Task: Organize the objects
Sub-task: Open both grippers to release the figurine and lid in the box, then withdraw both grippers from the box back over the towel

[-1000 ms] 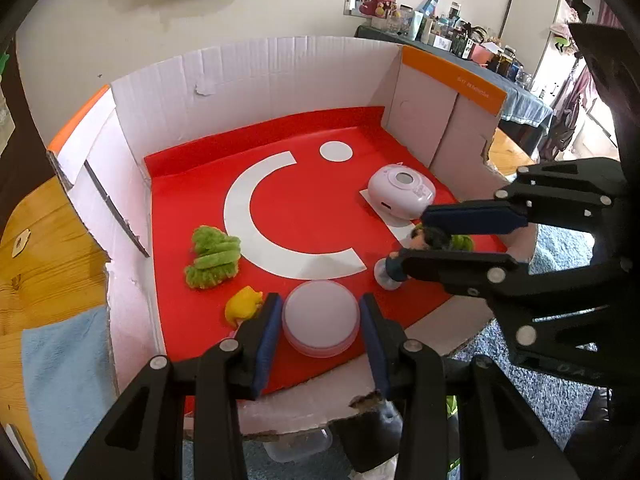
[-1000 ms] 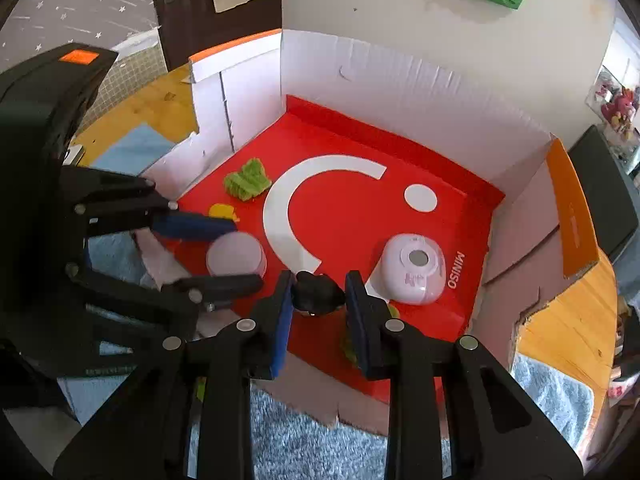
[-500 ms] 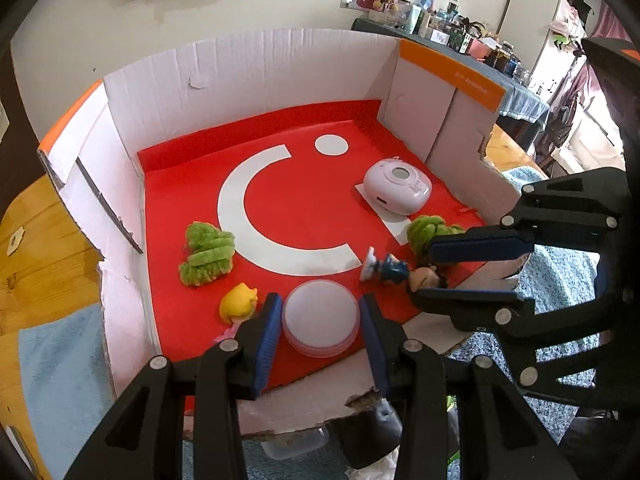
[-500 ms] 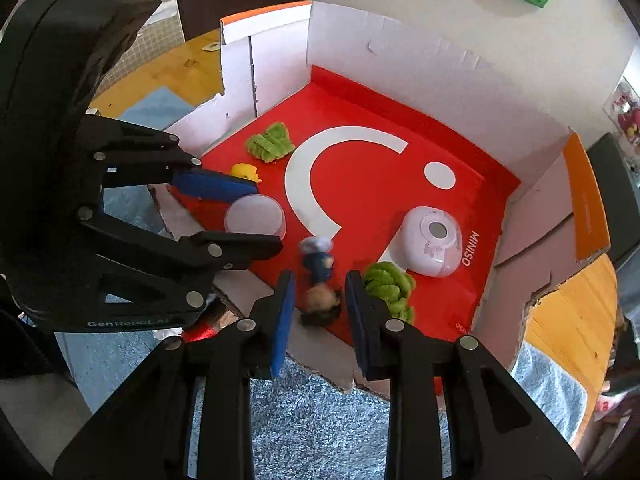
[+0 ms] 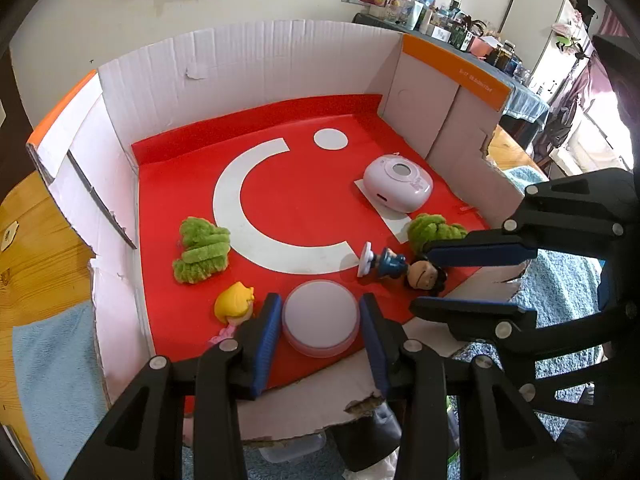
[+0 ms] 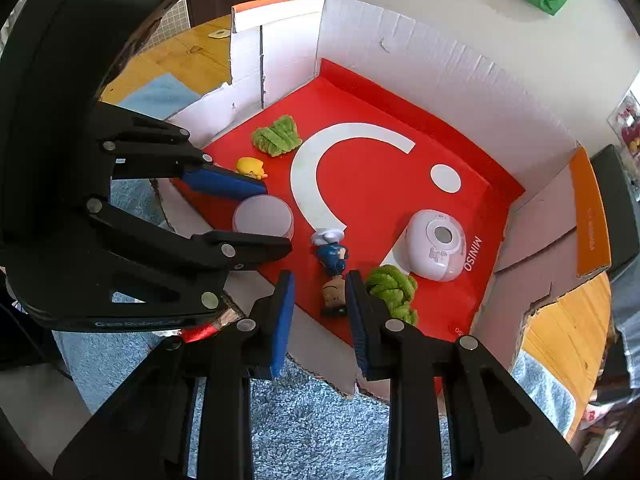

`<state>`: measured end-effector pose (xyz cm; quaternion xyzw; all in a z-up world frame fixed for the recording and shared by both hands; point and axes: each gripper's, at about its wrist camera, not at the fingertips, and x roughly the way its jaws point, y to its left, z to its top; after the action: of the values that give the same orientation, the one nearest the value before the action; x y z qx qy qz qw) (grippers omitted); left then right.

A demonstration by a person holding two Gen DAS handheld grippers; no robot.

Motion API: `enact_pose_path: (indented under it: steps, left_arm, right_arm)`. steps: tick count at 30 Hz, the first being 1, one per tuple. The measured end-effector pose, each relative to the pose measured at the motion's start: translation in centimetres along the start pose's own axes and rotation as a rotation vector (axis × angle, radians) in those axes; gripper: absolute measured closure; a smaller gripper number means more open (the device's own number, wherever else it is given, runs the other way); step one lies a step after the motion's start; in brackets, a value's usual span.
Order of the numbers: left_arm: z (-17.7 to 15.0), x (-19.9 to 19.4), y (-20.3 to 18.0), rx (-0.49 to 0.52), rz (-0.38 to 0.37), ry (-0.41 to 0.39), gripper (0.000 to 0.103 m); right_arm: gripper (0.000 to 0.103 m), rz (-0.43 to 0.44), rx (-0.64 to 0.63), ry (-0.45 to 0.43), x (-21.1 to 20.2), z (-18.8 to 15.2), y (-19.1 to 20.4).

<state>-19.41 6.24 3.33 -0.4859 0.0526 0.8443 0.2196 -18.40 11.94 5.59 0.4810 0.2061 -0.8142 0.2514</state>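
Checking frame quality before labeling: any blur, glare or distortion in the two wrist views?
Left wrist view: sharp, strong fisheye bending of the cardboard box walls, dark vignette in the corners, bright daylight at the far right. Right wrist view: also sharp, the figurine crisp, soft shadows on the red mat, no strong glare.

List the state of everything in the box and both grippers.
Cardboard box: open, front edge torn.
White round case: flat, between left gripper fingers, contact unclear.
Blue figurine: lying down, head between right gripper fingers, apparently untouched.
Yellow-haired doll: lying down.
Pink device: lying flat.
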Motion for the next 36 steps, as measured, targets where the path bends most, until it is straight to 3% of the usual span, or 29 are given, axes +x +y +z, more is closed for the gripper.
enact_pose_path:
  steps: [19, 23, 26, 31, 33, 35, 36]
  left_arm:
    - [-0.1, -0.9, -0.3, -0.007, -0.004, -0.022, 0.057]
    - [-0.5, -2.2, -0.6, -0.010, -0.002, -0.049, 0.057]
    - [-1.0, -3.6, -0.9, -0.019, 0.003, -0.082, 0.050]
    - [-2.0, -6.0, -1.4, -0.027, 0.005, -0.129, 0.050]
    - [-2.6, -6.8, -1.6, -0.031, 0.006, -0.148, 0.046]
    - [-3.2, -7.8, -1.9, -0.036, 0.010, -0.172, 0.043]
    - [-3.5, -8.2, -2.0, -0.037, 0.012, -0.182, 0.042]
  right_arm:
    - [0.078, -0.015, 0.037, -0.029, -1.6, -0.5, -0.2]
    - [0.078, -0.020, 0.056, -0.048, -2.5, -0.9, -0.2]
    - [0.078, -0.008, 0.086, -0.063, -3.2, -1.3, -0.1]
    - [0.077, -0.019, 0.128, -0.083, -4.1, -2.4, 0.4]
    - [0.067, -0.029, 0.143, -0.101, -4.7, -2.9, 0.7]
    - [0.018, -0.042, 0.159, -0.128, -5.3, -3.5, 0.9]
    - [0.015, -0.056, 0.160, -0.154, -5.8, -3.9, 1.3]
